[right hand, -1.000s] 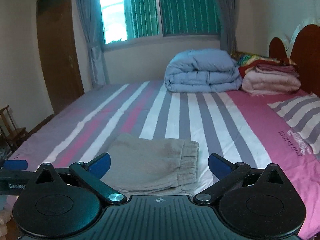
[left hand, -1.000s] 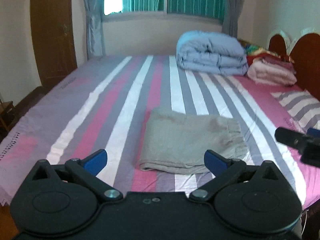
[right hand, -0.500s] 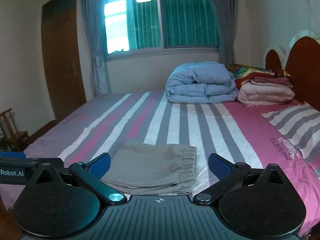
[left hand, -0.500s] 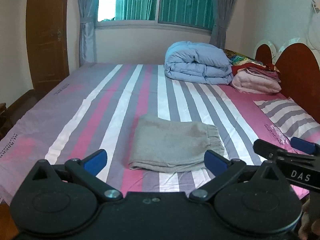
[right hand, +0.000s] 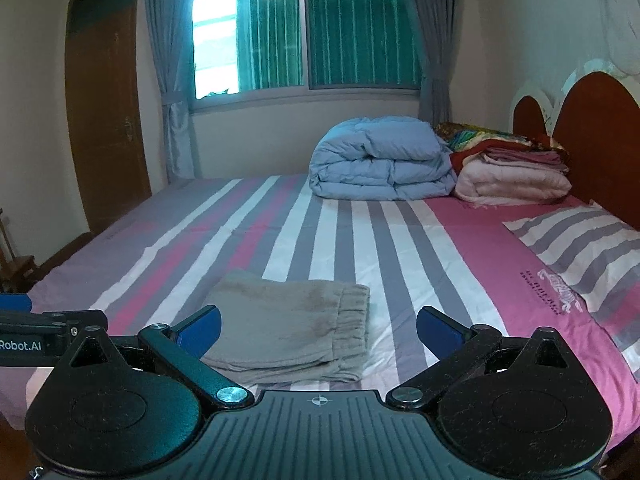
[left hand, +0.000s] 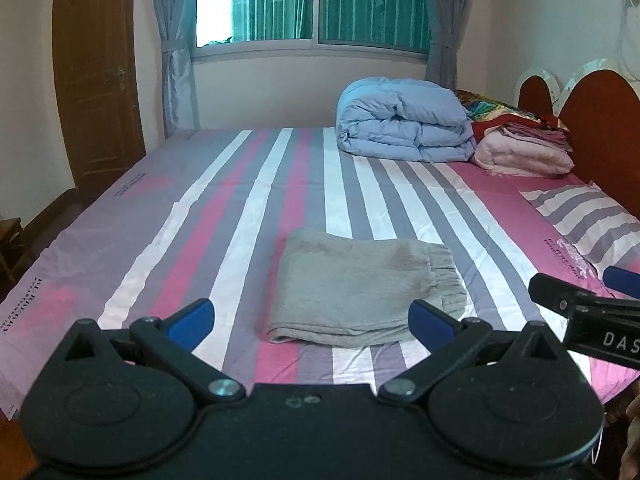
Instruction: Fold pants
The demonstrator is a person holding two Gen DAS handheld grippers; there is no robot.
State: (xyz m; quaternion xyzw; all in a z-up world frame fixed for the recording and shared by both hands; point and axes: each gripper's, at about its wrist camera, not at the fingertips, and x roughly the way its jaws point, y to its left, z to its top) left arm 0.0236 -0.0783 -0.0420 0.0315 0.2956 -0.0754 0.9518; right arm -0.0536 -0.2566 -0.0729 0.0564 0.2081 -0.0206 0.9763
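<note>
both tools have drawn back and tilted up since a second ago; the left tool [left hand: 311, 316] and right tool [right hand: 319, 327] stay spread apart, empty. folded pants [left hand: 362, 290] lie on the bed's [left hand: 224, 216] near edge.

Folded pants [left hand: 362, 290] lie on the bed [left hand: 224, 216] near its front edge, waistband to the right. Left tongs [left hand: 311, 318] and right tongs [right hand: 319, 330] stand before the pants, apart from them, jaws spread. Rolled duvet [left hand: 404, 124] rests at the far side below the window [left hand: 312, 4]. Stacked blankets [left hand: 524, 148] touch its right. Pillow [left hand: 592, 220] lies right, against the headboard [left hand: 600, 120]. Door [left hand: 96, 80] stands left.
</note>
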